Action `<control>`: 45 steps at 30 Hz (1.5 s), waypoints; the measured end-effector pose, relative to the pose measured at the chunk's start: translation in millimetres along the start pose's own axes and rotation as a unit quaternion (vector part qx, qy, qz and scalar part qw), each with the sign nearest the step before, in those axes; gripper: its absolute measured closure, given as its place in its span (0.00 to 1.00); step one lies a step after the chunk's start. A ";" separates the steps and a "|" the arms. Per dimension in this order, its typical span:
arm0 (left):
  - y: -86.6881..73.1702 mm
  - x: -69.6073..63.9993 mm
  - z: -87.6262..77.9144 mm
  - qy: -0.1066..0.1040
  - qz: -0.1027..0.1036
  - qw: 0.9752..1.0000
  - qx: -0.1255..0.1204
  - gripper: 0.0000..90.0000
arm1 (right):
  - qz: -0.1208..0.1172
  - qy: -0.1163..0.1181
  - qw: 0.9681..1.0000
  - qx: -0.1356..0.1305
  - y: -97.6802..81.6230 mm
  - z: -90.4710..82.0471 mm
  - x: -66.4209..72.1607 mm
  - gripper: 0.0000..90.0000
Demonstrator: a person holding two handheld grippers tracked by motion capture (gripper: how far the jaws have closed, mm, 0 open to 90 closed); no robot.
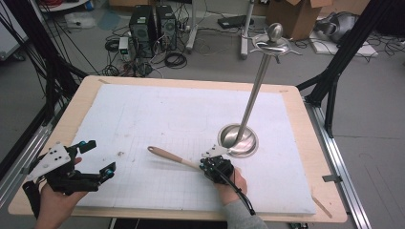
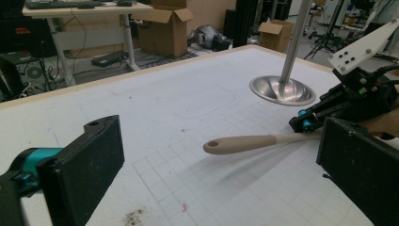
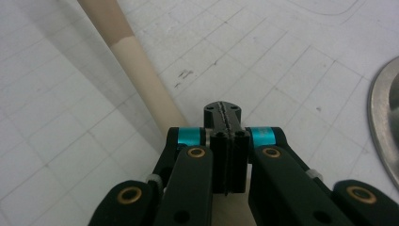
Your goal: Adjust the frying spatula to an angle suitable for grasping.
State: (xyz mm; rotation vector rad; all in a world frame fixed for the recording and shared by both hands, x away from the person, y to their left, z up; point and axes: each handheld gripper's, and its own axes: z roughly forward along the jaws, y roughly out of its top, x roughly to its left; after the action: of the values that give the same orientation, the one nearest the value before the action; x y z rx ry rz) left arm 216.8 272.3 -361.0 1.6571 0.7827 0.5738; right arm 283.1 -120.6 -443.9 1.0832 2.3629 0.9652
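Near the stand base (image 1: 239, 140), right gripper (image 1: 210, 164) seemingly clamped on spoon (image 1: 165, 155), left gripper (image 1: 98, 160) wide; best kept level

Right tool (image 1: 208, 165) clamped on a wooden-handled utensil (image 1: 167, 155) beside the metal stand's base (image 1: 243, 143); left tool (image 1: 98, 160) agape.

Spoon (image 1: 171, 157): head end hidden under right claw (image 1: 213, 163) and hand; bowl shape cannot be told. Stand base (image 3: 385, 121) cut off by right gripper view's edge. Left claw (image 2: 221, 176) bodies run off frame bottom.
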 end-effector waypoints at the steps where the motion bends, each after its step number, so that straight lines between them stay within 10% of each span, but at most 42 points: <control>1: -0.2 0.0 0.1 0.000 -0.001 1.000 0.000 0.02 | -0.001 0.002 1.000 -0.001 -1.2 -1.1 0.8 1.00; 27: 0.3 0.7 -1.3 0.002 0.000 1.000 -0.001 0.02 | -0.008 0.046 0.999 -0.023 2.1 -20.0 16.8 1.00; 45: 0.4 1.7 -2.6 0.003 -0.002 1.000 -0.004 0.02 | -0.056 0.121 0.990 -0.054 11.4 -1.3 58.4 1.00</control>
State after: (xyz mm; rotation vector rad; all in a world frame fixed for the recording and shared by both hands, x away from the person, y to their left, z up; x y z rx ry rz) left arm 216.1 275.1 -360.1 1.6463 0.7867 0.5789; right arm 251.0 -70.9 -437.5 0.8234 2.4967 1.2262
